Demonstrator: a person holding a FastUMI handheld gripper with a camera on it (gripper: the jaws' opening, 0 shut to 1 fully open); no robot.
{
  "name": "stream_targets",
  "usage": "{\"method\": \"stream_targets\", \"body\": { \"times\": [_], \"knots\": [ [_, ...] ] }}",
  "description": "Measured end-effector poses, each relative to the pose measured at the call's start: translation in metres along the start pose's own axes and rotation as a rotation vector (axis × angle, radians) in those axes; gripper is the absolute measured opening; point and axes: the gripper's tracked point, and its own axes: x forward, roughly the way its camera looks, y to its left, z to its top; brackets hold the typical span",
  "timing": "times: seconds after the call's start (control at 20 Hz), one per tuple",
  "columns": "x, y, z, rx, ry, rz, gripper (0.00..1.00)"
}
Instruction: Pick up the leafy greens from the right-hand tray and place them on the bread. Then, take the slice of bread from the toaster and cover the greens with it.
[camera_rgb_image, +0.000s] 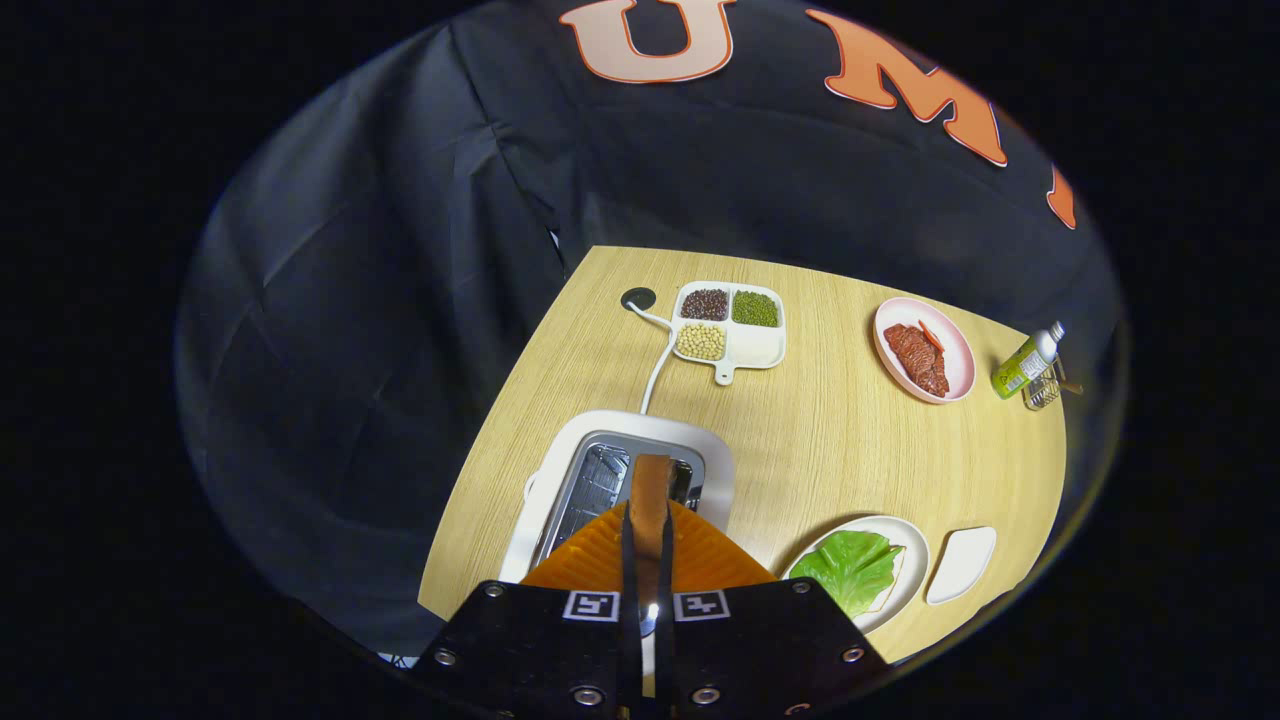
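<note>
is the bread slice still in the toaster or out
Out, or nearly: the tool is shut on the bread slice, held upright above the toaster slot.

The gripper (650, 520) sits just above the toaster (620, 480), fingers clamped on the bread slice (650, 500) standing edge-up between them. Beyond the toaster, its cord (655, 365) runs back toward the divided bean tray (730, 325), so that lane is cluttered. Right of the toaster lies open table (840, 440), bare wood all the way to the plate of greens (860, 570). A small white dish (962, 565) sits just beside that plate; the meat plate (925, 350) and bottle (1027, 362) stand well apart, farther right.
</note>
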Motion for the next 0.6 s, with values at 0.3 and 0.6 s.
{"method": "stream_targets", "body": {
  "times": [0.3,0.6],
  "knots": [
    [-0.027,0.0,0.014,0.006,-0.054,0.018,0.05],
    [-0.064,-0.007,0.031,0.021,-0.123,0.042,0.05]
  ]
}}
